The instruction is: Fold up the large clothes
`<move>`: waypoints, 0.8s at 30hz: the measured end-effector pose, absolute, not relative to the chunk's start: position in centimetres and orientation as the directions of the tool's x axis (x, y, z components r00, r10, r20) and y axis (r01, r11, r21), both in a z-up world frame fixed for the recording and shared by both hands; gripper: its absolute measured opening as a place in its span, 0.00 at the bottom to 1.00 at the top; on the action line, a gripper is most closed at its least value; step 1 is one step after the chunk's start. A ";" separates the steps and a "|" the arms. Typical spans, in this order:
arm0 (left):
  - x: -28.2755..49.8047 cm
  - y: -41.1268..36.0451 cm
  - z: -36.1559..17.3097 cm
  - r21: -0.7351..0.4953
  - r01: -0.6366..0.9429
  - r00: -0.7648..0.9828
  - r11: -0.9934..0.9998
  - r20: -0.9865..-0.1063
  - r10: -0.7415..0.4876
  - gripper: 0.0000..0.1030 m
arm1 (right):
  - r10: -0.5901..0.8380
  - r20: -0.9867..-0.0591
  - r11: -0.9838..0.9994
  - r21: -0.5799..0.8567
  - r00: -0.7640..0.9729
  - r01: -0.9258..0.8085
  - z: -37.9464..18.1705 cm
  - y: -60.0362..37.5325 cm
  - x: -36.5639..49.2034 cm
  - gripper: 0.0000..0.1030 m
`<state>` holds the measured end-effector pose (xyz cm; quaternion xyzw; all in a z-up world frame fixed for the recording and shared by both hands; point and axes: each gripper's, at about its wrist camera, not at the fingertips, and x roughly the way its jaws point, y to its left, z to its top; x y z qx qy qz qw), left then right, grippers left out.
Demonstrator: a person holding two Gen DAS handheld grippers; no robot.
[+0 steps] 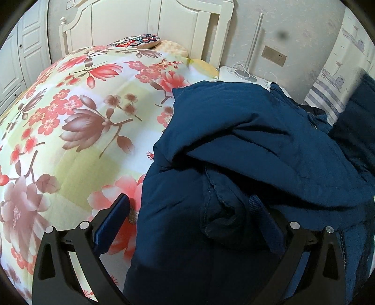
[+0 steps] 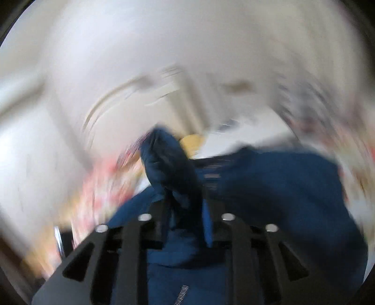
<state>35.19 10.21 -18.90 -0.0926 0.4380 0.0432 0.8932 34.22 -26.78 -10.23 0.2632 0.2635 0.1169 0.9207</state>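
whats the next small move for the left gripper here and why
Probably shut the left gripper on the blue jacket fold bunched between its open fingers. The right gripper already pinches jacket fabric, so both ends could then lift off the floral quilt.

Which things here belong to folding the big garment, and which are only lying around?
For the job:
- blue jacket
- left tool, open over the jacket
- right tool, shut on a jacket fold
- floral quilt, the folding surface

Just lying about:
- embroidered cushion
- white cables
- headboard
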 end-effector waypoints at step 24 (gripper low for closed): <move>35.4 10.3 -18.9 -0.123 -0.158 0.611 0.980 -0.792 -0.001 0.96 | 0.395 -0.512 0.774 0.633 0.763 0.024 -14.6 -30.4 32.2 0.23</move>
